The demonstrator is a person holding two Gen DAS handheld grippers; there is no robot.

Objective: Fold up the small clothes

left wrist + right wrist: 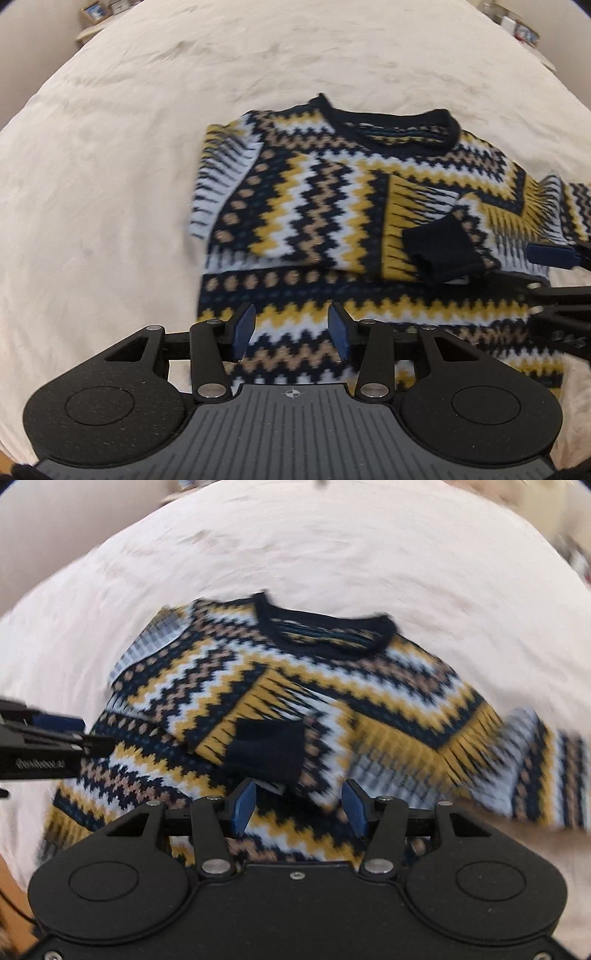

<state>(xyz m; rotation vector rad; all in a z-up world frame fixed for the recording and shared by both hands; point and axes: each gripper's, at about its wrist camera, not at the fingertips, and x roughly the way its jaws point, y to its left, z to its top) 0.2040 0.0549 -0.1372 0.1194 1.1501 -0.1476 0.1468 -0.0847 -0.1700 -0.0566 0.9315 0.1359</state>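
Note:
A small knitted sweater [317,206] with navy, yellow, white and tan zigzags lies flat on the cream bedspread [110,184], collar away from me. Its left sleeve is folded across the chest, the navy cuff [443,254] near the middle. The right sleeve [546,768] still lies out to the side. My left gripper [291,330] is open and empty over the sweater's lower left hem. My right gripper [299,806] is open and empty just in front of the navy cuff [269,753]. Each gripper shows at the edge of the other's view.
The bedspread [369,554] spreads wide around the sweater [258,686]. Shelves with small items stand beyond the far corners [96,11]. A wooden floor strip shows at the lower left of the right wrist view [11,904].

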